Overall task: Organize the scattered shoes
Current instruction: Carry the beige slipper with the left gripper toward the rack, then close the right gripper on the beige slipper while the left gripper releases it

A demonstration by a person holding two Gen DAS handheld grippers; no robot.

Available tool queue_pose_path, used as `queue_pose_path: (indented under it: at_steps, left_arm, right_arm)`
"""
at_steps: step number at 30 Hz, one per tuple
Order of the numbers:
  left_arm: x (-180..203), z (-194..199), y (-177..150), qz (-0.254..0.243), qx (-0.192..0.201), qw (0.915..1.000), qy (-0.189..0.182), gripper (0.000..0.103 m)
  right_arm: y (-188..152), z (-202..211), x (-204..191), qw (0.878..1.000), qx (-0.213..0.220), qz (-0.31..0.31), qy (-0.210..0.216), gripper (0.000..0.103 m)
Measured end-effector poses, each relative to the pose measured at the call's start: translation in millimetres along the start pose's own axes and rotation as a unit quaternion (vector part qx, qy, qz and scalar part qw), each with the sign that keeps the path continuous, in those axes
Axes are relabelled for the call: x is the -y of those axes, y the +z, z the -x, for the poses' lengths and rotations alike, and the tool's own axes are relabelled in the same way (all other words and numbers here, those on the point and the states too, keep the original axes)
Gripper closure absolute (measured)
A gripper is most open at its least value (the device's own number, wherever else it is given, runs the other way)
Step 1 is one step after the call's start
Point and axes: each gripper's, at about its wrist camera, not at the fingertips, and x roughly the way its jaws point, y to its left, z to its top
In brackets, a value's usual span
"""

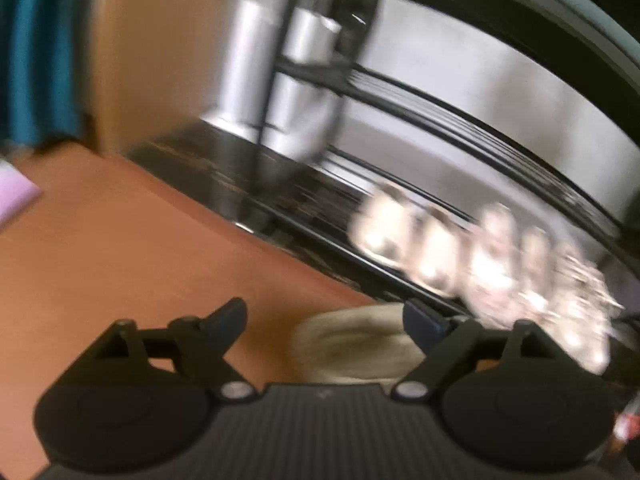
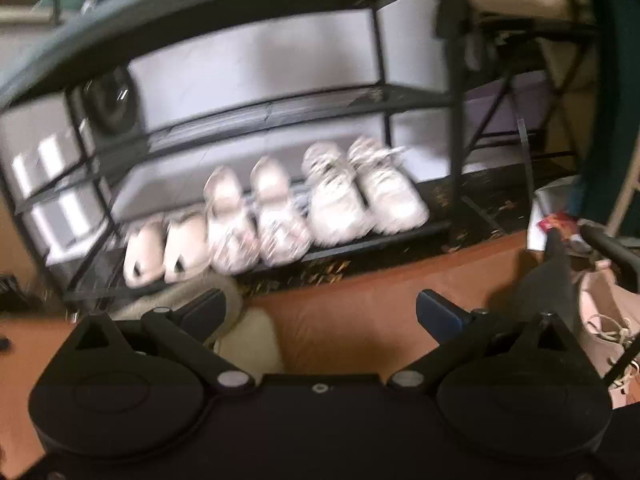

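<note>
A cream slipper (image 2: 248, 332) lies on the floor just below the rack (image 2: 360, 240), nearer the left tongs (image 1: 324, 316); both they and the right tongs (image 2: 320, 308) gape, holding nothing

This looks like a lived-in home, likely an entryway or bedroom corner. A black metal shoe rack (image 2: 256, 108) stands against a pale wall, and its lowest shelf holds three pairs of pale shoes (image 2: 276, 212) side by side, while a fluffy cream slipper (image 2: 248, 336) lies on the reddish-brown floor (image 2: 360, 320) in front of it. A teal curtain (image 1: 36, 48) hangs beside a wooden panel (image 1: 160, 48), and a pink bag (image 2: 604, 320) sits on the floor to the right.
</note>
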Motion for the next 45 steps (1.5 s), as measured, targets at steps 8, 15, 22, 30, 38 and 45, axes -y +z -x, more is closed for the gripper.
queue_pose_path:
  at_steps: [8,15,22,30,38,45]
  left_arm:
    - [-16.6,35.4,-6.4,-0.016,0.079,0.9960,0.040,0.001]
    - [-27.2,15.6,-4.3,0.024,0.055,0.9948,0.081,0.001]
    - [-23.4,11.2,-11.4,0.001,0.067,0.9963,0.055,0.001]
    - [-24.6,-16.7,-15.1,0.005,0.047,0.9977,0.049,0.001]
    - [-39.6,-22.4,-16.8,0.058,0.052,0.9954,0.055,0.001]
    - [-42.0,-21.8,-17.3,0.060,0.057,0.9952,0.052,0.001]
  right_arm:
    - [-2.7,-36.4,-58.9,0.993,-0.056,0.098,0.046,0.000]
    - [21.1,-104.6,-72.5,0.970,-0.121,-0.071,0.200,0.000]
    - [-2.1,-177.8,-66.8,0.932,-0.180,-0.256,0.181,0.000]
    - [-17.1,-189.7,-90.7,0.926,-0.179,-0.274,0.186,0.000]
    - [-21.5,-195.9,-106.6,0.915,-0.184,-0.300,0.195,0.000]
    - [-22.6,-221.4,-120.1,0.895,-0.206,-0.327,0.224,0.000]
